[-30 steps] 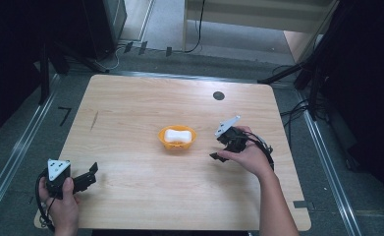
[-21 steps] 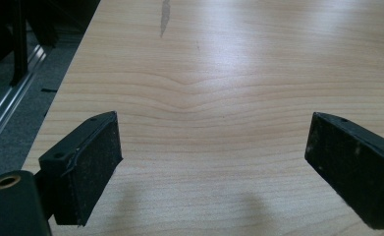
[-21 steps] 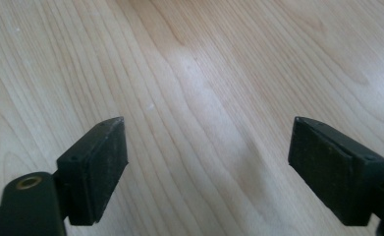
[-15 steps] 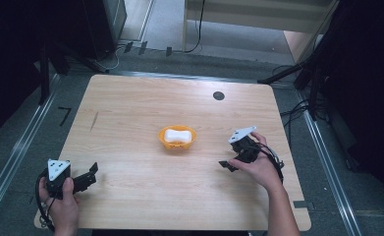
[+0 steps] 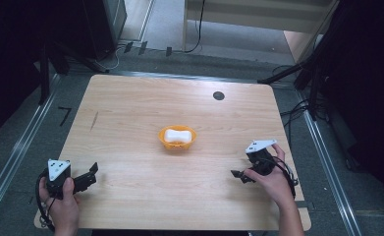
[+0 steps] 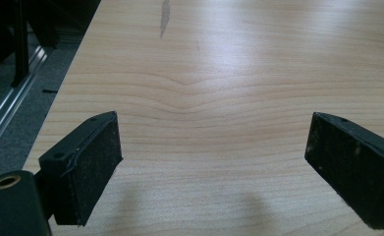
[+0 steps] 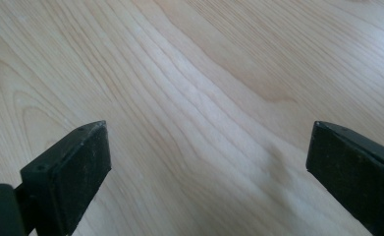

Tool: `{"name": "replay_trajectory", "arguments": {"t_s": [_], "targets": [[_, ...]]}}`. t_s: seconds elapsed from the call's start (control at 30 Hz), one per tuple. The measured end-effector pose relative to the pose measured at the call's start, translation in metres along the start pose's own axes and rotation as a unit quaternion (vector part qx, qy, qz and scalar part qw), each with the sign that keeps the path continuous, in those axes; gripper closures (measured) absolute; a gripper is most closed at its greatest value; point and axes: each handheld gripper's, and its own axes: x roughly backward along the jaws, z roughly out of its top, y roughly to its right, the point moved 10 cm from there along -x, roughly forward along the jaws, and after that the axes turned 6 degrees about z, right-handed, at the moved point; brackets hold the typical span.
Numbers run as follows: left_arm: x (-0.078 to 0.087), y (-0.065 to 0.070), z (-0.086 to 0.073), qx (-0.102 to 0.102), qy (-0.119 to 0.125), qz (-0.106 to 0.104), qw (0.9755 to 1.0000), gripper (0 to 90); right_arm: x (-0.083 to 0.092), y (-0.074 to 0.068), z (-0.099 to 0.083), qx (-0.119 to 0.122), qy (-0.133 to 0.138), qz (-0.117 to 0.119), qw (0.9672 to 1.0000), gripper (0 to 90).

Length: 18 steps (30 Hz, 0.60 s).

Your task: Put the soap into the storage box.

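bowl (image 5: 178,137) mid-table (image 5: 130,108), block (image 5: 176,134) inside

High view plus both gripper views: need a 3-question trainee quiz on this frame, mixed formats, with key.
1. True or false: the white block lies inside the orange bowl.
2. Multiple choice: how do the left gripper and the right gripper stand? A) both open, nothing between the jaws B) left shut, right open C) both shut on the block
3. Fill in: the small black disc sits near the table's ____ edge, as seen from the person.

Key: 1 true; 2 A; 3 far.
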Motion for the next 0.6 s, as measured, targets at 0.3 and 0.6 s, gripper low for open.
{"name": "replay_trajectory", "arguments": {"t_s": [0.3,0.6], "targets": [[0.000,0.000,0.000,-0.002,0.001,0.001,1.0000,7.2,0.019,0.008,-0.031,-0.035,0.033,-0.022,0.9986,3.3],[0.001,0.001,0.001,-0.005,0.006,0.005,1.0000,7.2,0.036,0.009,-0.070,-0.061,0.048,-0.044,0.9960,3.2]]}}
